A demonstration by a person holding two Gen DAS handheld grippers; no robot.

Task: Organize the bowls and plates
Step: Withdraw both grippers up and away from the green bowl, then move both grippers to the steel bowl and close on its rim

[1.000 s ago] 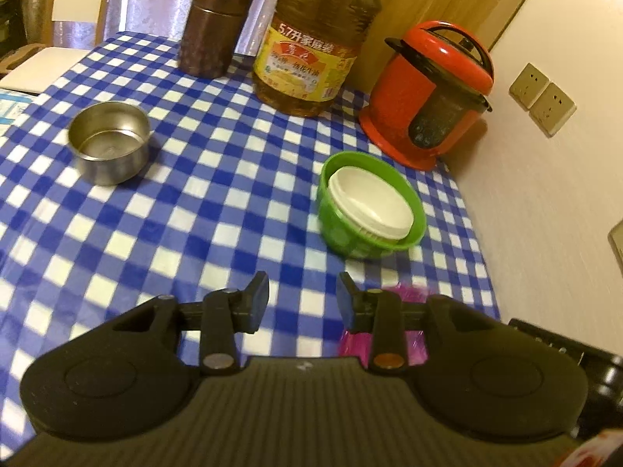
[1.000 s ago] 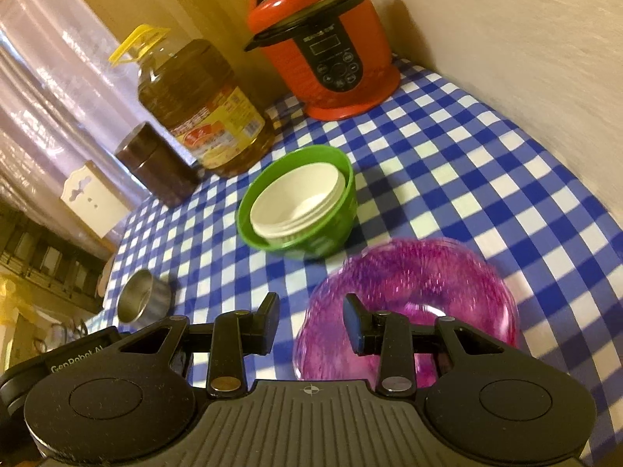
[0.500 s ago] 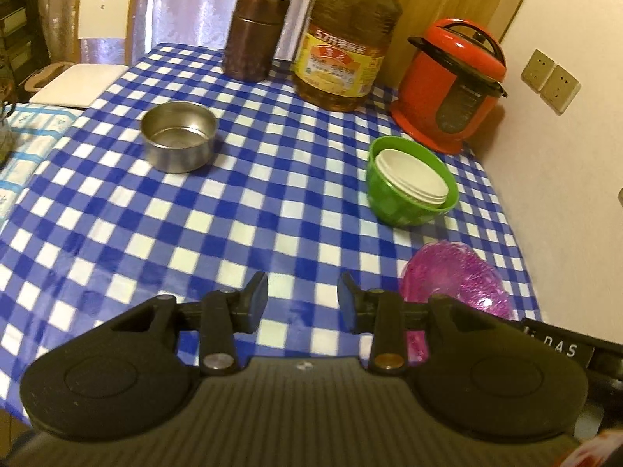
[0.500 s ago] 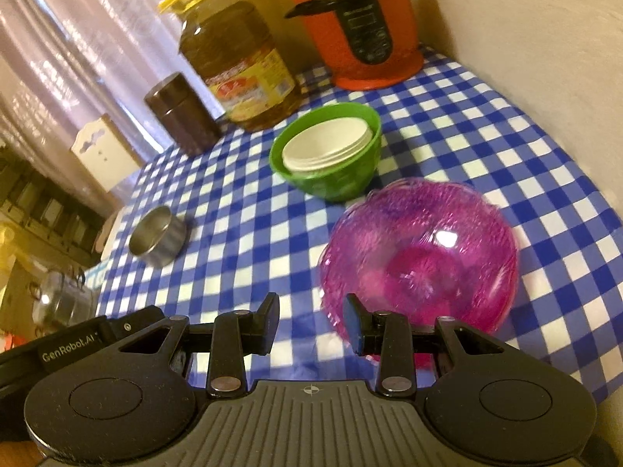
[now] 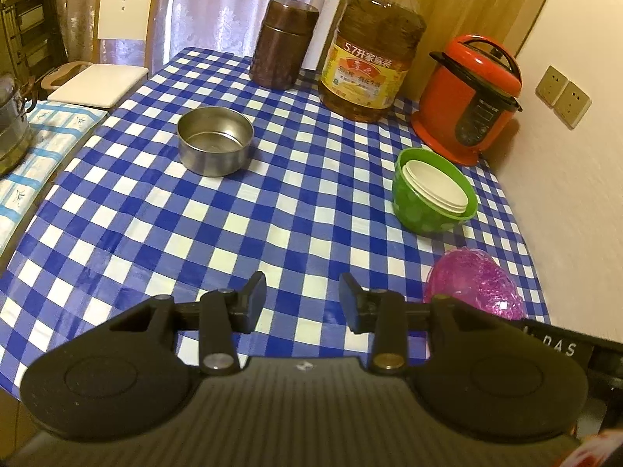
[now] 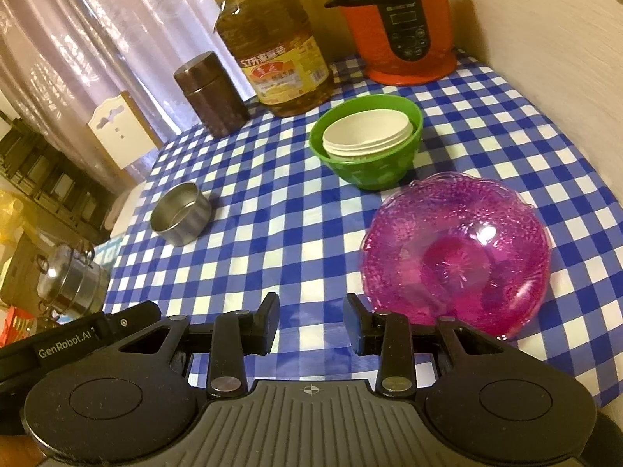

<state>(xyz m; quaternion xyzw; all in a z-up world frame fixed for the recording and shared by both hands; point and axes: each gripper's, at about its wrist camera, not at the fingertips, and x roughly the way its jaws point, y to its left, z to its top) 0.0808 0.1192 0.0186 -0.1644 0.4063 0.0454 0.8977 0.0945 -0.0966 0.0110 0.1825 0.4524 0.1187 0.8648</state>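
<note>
A green bowl (image 5: 432, 194) (image 6: 368, 142) with white bowls (image 5: 434, 185) (image 6: 366, 134) nested inside stands on the blue checked table near its right side. In front of it lies a pink glass dish (image 5: 473, 284) (image 6: 455, 253). A steel bowl (image 5: 214, 140) (image 6: 181, 212) sits apart at the left. My left gripper (image 5: 301, 301) hovers open over the table's front edge, nothing between its fingers. My right gripper (image 6: 311, 323) is open too, just left of the pink dish's near rim and clear of it.
Along the back stand a brown canister (image 5: 282, 43), a large oil bottle (image 5: 370, 50) and a red pressure cooker (image 5: 467, 97). A wall (image 5: 564, 202) runs along the table's right side. Left of the table are a chair (image 5: 117, 39) and a steel pot (image 6: 70, 280).
Both grippers have drawn back toward the table's front edge, so more of the table shows. The bowls and the dish stay put. Both sets of jaws look the same.
</note>
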